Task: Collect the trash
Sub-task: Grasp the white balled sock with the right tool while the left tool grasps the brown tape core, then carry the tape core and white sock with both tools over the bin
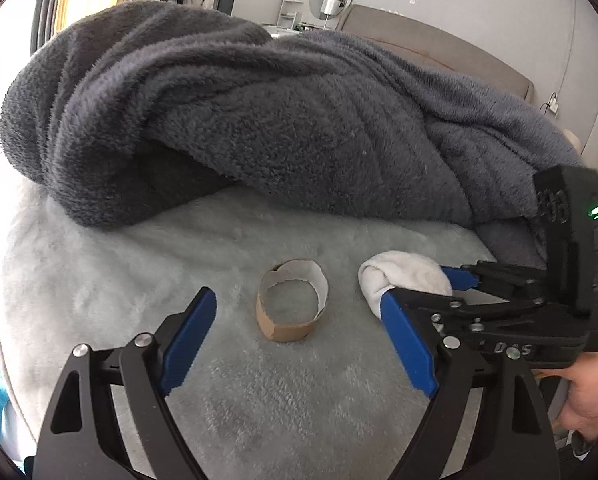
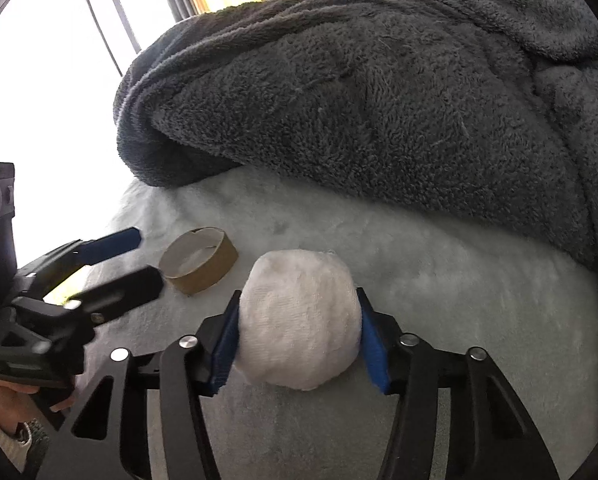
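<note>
Right claw [image 2: 299, 336] closed on a white wadded ball [image 2: 297, 320], which is pinched between the blue pads [image 2: 225, 344] at its widest part — a hold judged suited to lifting soft trash without slippage. Left claw [image 1: 299, 344] held open, its fingers spread to either side of a cardboard tape ring [image 1: 292, 300] that stands on end on the pale plush bed cover [image 1: 139, 264], apparently lined up for a grasp. A dark grey fleece blanket [image 1: 239, 112] is heaped behind. Letters resembling "DAS" are seen on the right claw's body; no other writing can be read.
</note>
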A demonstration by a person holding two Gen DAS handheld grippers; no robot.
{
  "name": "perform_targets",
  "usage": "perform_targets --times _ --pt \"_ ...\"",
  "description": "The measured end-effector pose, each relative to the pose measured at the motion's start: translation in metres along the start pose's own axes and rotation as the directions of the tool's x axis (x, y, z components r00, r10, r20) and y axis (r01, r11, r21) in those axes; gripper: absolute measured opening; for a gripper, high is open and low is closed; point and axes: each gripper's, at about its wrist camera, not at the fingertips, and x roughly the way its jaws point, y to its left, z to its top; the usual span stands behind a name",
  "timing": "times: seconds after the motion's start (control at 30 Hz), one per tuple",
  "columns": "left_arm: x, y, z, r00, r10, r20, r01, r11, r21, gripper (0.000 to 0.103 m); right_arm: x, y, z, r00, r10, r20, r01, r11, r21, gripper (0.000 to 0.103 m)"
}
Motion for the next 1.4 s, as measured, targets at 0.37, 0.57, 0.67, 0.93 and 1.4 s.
perform_targets --times 0.37,0.57,0.67,0.93,1.4 --pt "0.023 -0.002 0.000 0.998 0.030 -0.050 -0.030 1.000 -0.001 0.074 -0.023 -0.025 -0.002 0.999 0.013 0.045 -0.016 0.998 0.067 0.052" --pt "0.031 -0.007 0.001 0.997 0.036 -0.066 -0.035 0.999 0.014 0.065 -0.038 -0.036 -0.005 0.998 -0.002 0.067 -0.003 0.997 0.073 0.052" --pt "0.037 -0.013 0.002 0.996 0.038 -0.076 -0.037 0.999 0.021 0.055 -0.049 -0.042 -0.009 0.997 -0.016 0.073 0.011 0.997 0.077 0.052" --pt "0.034 -0.021 0.003 0.999 0.035 -0.035 -0.035 0.999 -0.004 0.047 -0.062 -0.045 -0.014 0.995 -0.062 0.083 0.053 0.993 0.106 0.052" --pt "-0.044 -0.018 -0.030 0.990 0.112 0.082 -0.115 0.993 0.033 0.047 -0.112 0.002 -0.038 0.971 -0.187 0.151 0.166 0.976 0.142 0.052"
